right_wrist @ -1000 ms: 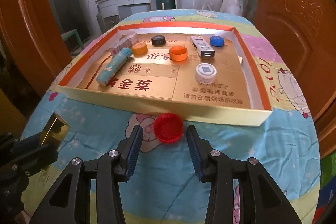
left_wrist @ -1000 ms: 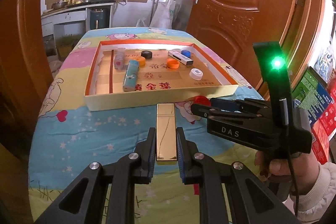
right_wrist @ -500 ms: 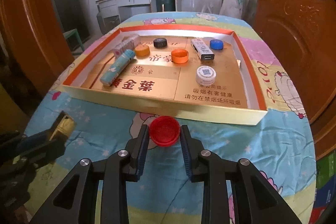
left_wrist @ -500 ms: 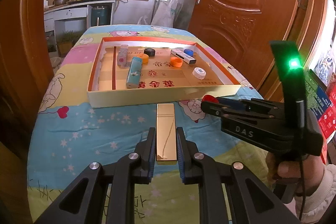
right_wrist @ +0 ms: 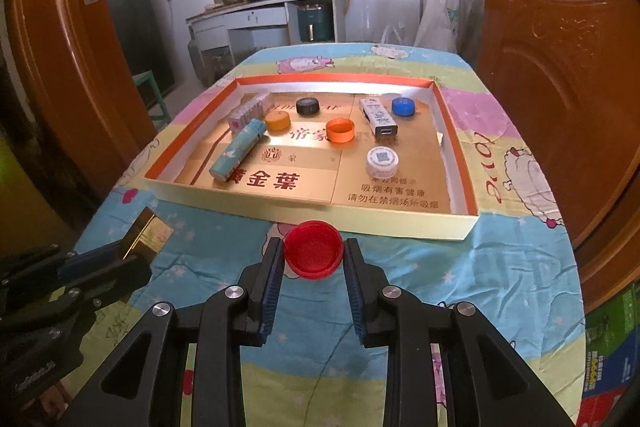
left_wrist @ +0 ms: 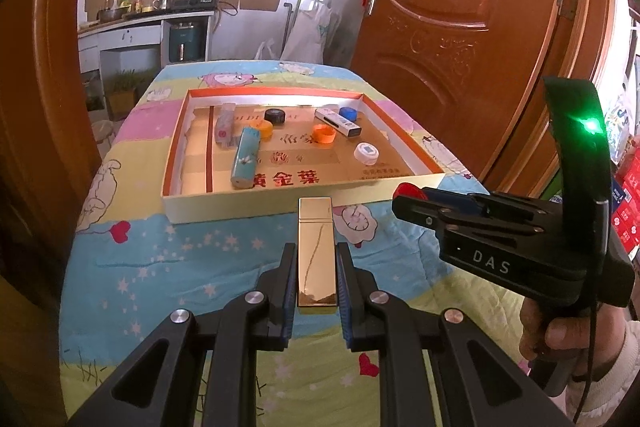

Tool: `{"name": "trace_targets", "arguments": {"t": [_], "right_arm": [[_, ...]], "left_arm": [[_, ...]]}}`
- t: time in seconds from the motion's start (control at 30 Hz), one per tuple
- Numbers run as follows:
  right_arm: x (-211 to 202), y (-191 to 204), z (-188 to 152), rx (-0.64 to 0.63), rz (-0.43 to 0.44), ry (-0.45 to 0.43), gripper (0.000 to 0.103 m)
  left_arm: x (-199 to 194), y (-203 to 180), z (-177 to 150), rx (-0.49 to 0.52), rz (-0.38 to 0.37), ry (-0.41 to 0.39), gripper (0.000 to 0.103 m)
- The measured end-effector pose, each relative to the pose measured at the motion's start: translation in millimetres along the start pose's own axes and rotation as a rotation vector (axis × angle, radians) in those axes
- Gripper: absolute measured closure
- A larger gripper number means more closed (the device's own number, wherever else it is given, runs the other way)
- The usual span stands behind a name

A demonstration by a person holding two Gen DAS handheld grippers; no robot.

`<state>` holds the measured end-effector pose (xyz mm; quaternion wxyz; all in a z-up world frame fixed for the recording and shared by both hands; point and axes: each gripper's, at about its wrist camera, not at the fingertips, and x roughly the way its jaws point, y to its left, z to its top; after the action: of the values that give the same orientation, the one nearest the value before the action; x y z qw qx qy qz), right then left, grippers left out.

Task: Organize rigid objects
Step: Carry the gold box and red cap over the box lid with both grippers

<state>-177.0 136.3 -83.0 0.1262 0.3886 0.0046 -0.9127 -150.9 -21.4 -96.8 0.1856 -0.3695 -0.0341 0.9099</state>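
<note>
1. Your left gripper [left_wrist: 316,277] is clamped on the gold bar [left_wrist: 315,251], which points straight ahead at the near wall of the tray [left_wrist: 256,209] and sits just short of it.
2. Your right gripper [right_wrist: 313,259] has its pads pressed on both sides of the red cap [right_wrist: 313,254], open side up, held just in front of the tray's near wall. Its jaws were closing a moment ago and now hold the cap.
3. The tray lies on the patterned cloth [right_wrist: 500,267] covering the table, well ahead of both grippers.
4. Inside the tray, on its left side, a light blue tube [right_wrist: 238,155] lies slanted, with a small pink-and-white box [right_wrist: 248,113] beyond it.
5. Toward the tray's far wall sit a black cap [right_wrist: 308,105], a yellow-orange cap [right_wrist: 278,120] and a blue cap [right_wrist: 403,106].
6. Near the tray's middle are an orange cap [right_wrist: 340,130], a white stick [right_wrist: 378,118] and a white cap [right_wrist: 383,161].
</note>
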Motion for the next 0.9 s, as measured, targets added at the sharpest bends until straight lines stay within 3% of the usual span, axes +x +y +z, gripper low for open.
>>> {"name": "trace_targets", "arguments": {"t": [0.9], "right_arm": [[-27,-21,12,0.032,0.025,-0.061,0.072]], "left_arm": [[10,-12,34,0.016,0.047,-0.005,0.085]]}}
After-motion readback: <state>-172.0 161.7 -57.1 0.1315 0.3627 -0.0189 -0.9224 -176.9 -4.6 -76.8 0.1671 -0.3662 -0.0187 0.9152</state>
